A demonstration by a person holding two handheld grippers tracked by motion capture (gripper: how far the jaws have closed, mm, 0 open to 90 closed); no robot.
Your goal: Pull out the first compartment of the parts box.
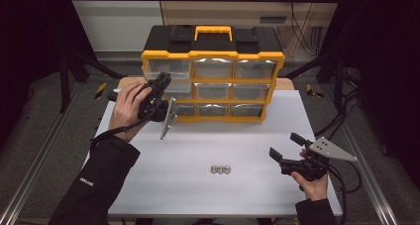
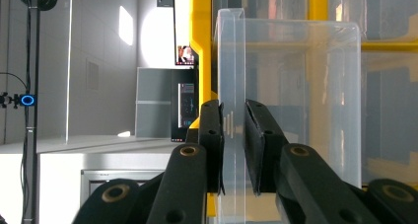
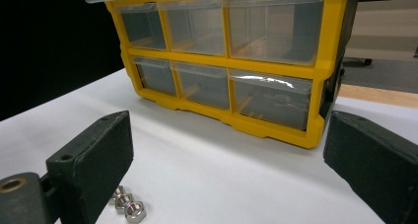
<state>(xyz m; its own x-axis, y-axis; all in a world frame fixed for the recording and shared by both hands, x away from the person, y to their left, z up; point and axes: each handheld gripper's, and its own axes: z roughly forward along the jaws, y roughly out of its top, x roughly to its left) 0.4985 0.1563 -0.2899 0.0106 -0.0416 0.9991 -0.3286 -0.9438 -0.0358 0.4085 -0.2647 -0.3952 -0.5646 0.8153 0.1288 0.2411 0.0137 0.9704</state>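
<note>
Left tool [image 2: 234, 150] clamps the clear plastic drawer [image 2: 291, 86] at the yellow cabinet's [image 1: 213, 84] ten o'clock corner; right tool [image 1: 287, 148] gapes wide.

We see the yellow-and-black plastic drawer cabinet [image 1: 213, 71] standing at the far middle of the white table [image 1: 198, 195]. Its top-left clear plastic drawer [image 1: 166, 77] sticks out toward us, with the left gripper [image 1: 159, 86] right at its front wall, jaws on either side of that wall. Three small metal nuts [image 1: 220, 169] lie in a touching row near the front middle. The right gripper [image 1: 286, 148] sits right of the nuts, well apart from the cabinet.
</note>
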